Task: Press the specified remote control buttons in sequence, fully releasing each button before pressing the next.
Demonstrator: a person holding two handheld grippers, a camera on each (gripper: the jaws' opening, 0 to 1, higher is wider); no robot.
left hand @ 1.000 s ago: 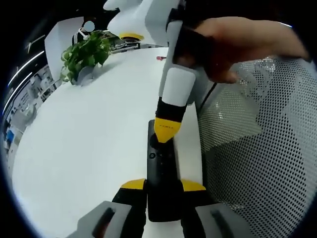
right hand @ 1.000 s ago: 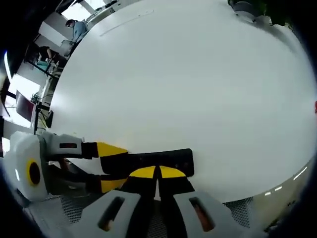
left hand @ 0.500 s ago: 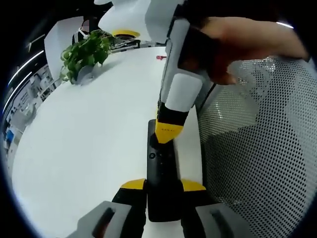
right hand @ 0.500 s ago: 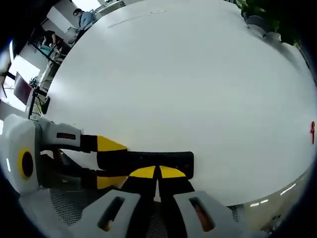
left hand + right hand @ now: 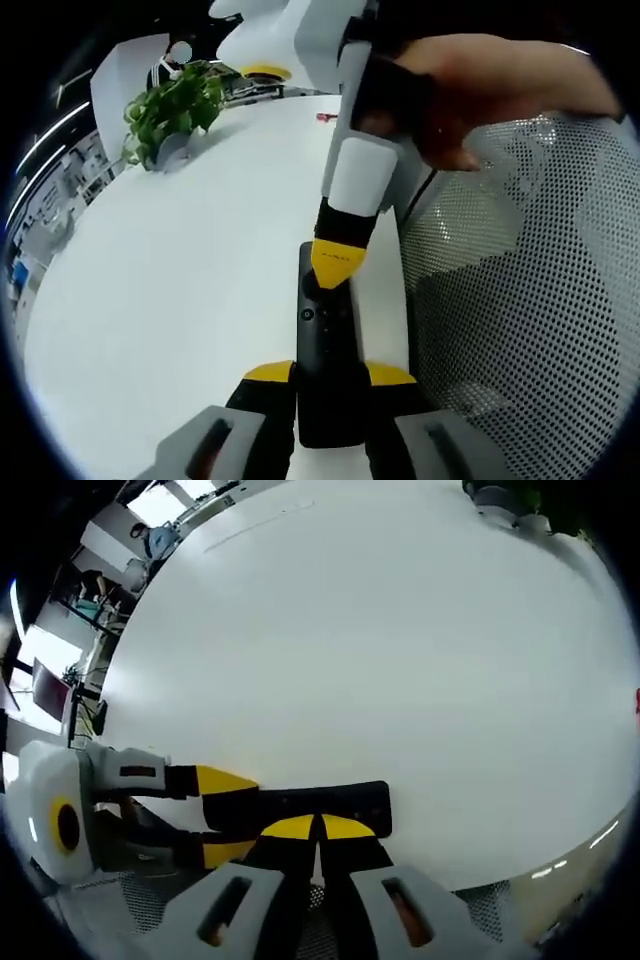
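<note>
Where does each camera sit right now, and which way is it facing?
Left gripper view: rides the left gripper, looking along the black remote it clamps, across the white table toward a plant; the right gripper and a hand come in from above.
Right gripper view: rides the right gripper, facing down onto the remote and table; the left gripper enters from the left.
Shared: remote, table, both grippers.

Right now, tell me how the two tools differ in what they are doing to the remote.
The left tool clamps the remote from both sides at its near end; the right tool grips nothing, its shut tips down on the remote's buttons. The left lies along the remote; the right comes steeply from above. Both have yellow tips.
</note>
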